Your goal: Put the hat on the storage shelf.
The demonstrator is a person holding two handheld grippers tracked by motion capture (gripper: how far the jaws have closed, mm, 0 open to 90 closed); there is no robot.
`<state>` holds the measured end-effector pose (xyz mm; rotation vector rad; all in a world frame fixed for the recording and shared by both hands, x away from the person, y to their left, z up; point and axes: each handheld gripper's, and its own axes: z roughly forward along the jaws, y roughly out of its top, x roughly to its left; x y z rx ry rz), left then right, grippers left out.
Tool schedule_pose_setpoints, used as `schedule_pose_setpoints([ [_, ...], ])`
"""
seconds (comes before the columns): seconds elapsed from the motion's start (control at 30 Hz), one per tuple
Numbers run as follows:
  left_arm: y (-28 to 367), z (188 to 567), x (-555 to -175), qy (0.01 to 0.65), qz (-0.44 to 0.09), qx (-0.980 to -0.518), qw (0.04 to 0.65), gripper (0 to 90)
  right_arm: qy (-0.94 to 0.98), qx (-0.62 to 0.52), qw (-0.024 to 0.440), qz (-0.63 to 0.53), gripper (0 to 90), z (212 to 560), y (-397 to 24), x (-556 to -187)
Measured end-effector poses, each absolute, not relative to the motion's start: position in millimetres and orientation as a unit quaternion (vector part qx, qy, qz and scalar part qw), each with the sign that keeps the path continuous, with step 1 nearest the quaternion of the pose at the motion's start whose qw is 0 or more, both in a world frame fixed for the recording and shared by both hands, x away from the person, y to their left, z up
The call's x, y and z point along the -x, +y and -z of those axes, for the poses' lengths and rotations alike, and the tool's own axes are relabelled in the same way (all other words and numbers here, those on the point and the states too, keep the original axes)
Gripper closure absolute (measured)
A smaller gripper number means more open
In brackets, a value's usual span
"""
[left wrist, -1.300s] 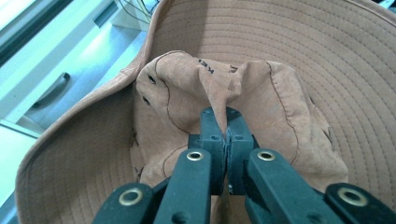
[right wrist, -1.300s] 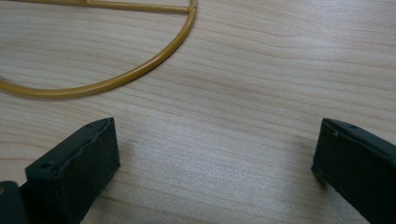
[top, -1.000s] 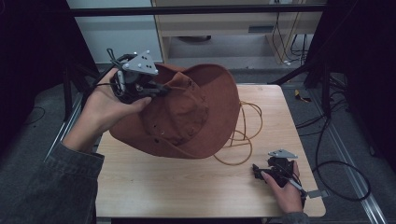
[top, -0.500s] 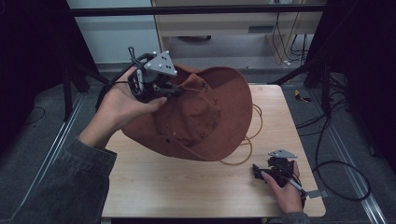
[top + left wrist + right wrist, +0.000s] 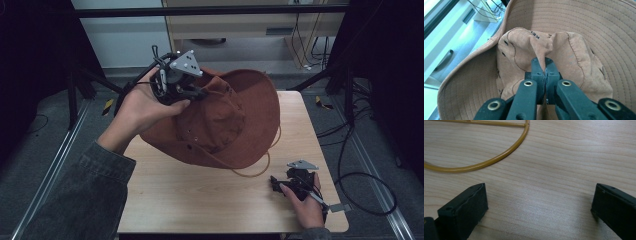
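Brown hat (image 5: 235, 120) carried rightward, crown pinched by left gripper (image 5: 544, 65), right gripper (image 5: 539, 205) open

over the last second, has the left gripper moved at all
Yes. In the high view the left gripper, shut on the brown hat's crown, has shifted rightward across the table, carrying the hat along. The right gripper rests where it was.

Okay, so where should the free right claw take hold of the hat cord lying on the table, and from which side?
Probably the cord at the bowed loop lying flat on the bare table, just ahead of the open right claw. Come straight down from above with the jaws straddling the strand: it is thin and has clear wood on both sides there, away from the hat.
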<state>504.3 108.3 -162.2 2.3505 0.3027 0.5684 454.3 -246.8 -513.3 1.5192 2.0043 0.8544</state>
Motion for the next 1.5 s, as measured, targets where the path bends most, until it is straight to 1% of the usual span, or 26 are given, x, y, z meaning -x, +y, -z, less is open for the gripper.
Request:
schedule_pose_setpoints([
  [0.43,86.5,153.4,-509.4,0.108,-0.225,-0.907,0.339,88.6,0.731,-0.557,0.239,-0.313,0.5,513.4,-246.5,-454.2],
  [0.93,61.0,160.7,-513.5,0.096,-0.220,-0.911,0.335,88.6,0.732,-0.556,0.239,-0.313,0.5,513.4,-246.6,-454.2],
  [1.5,35.2,158.1,-516.1,0.079,-0.222,-0.915,0.327,88.6,0.732,-0.556,0.239,-0.313,0.5,513.5,-246.6,-454.2],
])
